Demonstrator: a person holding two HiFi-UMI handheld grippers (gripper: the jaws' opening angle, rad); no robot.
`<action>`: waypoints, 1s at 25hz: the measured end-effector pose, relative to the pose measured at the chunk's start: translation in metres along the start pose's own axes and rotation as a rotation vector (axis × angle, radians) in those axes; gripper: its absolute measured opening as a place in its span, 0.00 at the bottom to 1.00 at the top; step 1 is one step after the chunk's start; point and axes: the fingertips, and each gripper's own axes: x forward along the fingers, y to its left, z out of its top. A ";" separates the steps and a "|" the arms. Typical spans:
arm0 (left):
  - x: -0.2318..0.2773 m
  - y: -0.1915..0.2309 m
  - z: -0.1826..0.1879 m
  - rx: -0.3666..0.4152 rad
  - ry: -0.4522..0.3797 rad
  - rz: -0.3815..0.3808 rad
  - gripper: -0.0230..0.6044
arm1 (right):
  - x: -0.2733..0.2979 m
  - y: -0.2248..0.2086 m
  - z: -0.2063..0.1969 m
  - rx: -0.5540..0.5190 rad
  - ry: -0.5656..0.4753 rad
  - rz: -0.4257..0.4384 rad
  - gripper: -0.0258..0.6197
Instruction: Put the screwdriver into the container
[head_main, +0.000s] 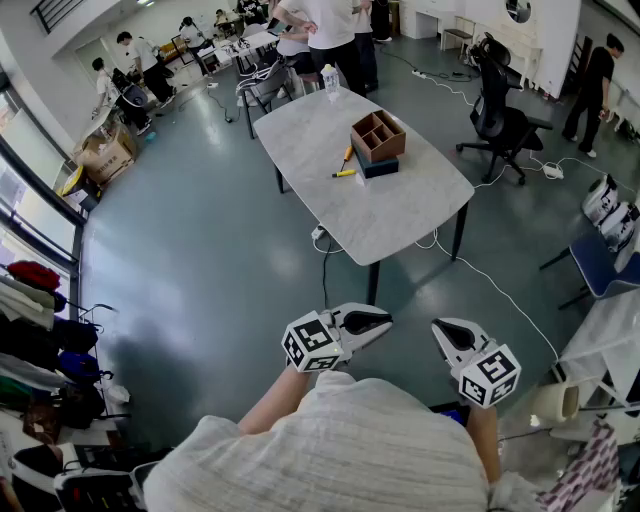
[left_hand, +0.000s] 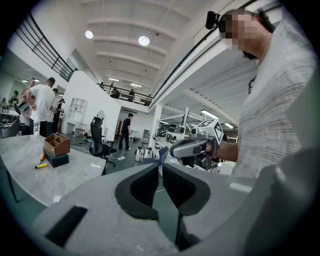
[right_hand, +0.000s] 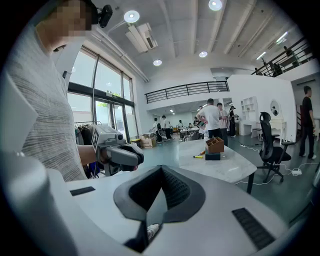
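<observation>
1. Standing a thin slit apart, the jaws of the left gripper have nothing between them but a sliver of the room beyond.
2. Pressed together at the tips, the jaws of the right gripper pinch nothing.
3. Both grippers are held low in front of the person's light knitted top. They are near each other, over grey floor and well apart from the table.
4. The left marker cube and the right marker cube bear black-and-white square patterns.
5. The table has a pale grey, stone-look top on dark legs.
6. The container is a brown wooden organiser with open compartments. It sits on top of a navy box near the middle of the table.
7. The screwdriver, yellow-handled, lies flat on the tabletop just beside the navy box, outside the container.
8. An orange-handled tool lies just beyond the screwdriver, also on the tabletop beside the container.
9. A bottle stands at the table's far end; its label is too small to read.
10. A black office chair stands to the right of the table.
11. A group of people stands past the table's far end.
12. A cardboard box sits on the floor at the left; its print is too small to read.
</observation>
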 end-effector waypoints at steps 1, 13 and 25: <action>0.000 0.001 0.000 0.001 -0.002 0.003 0.10 | 0.002 0.000 0.000 -0.002 -0.003 0.002 0.06; -0.015 0.005 -0.005 -0.006 -0.001 0.041 0.10 | 0.016 0.011 0.001 -0.017 0.004 0.036 0.06; -0.011 -0.001 -0.007 0.001 0.011 0.018 0.10 | 0.009 0.013 -0.005 -0.017 0.015 0.020 0.05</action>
